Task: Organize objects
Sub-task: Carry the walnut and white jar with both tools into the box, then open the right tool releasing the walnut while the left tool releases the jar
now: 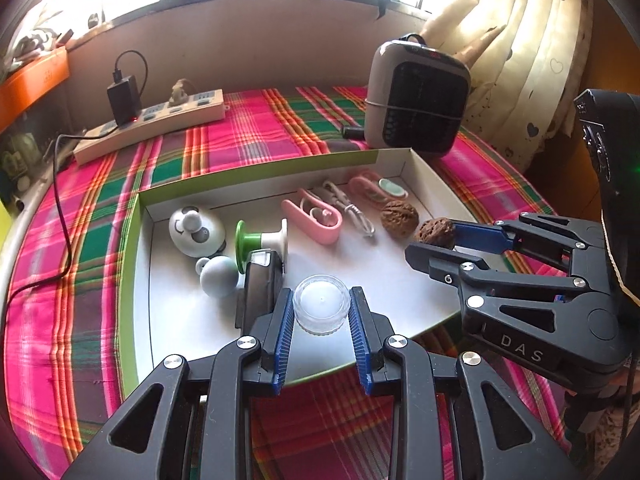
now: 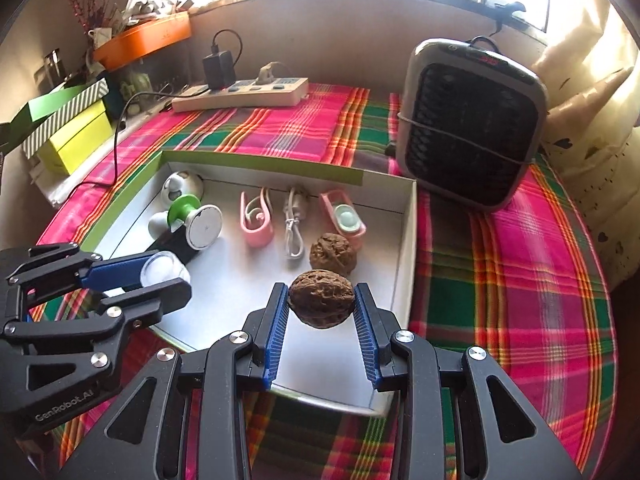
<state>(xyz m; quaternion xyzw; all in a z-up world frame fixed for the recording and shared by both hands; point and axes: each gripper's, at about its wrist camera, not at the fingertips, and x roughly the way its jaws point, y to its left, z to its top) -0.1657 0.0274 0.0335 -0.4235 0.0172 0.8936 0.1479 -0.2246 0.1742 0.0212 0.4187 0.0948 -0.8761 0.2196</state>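
Pinching a small clear round plastic jar [image 1: 321,309] in the left gripper [image 1: 321,312] at lower centre, above the shallow white green-edged cardboard tray [image 1: 256,164]; clamping a brown wrinkled walnut [image 2: 321,303] in the right gripper [image 2: 321,312], near a second walnut [image 2: 332,254].

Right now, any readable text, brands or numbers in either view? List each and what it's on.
"DAS": on the right gripper body, seen from the left wrist view.
"GenRobot.AI": on the left gripper body, seen from the right wrist view.
Heater: red display on top, too blurred to read.
Power strip: markings too small to read.
Orange tray: faint mark, unreadable.
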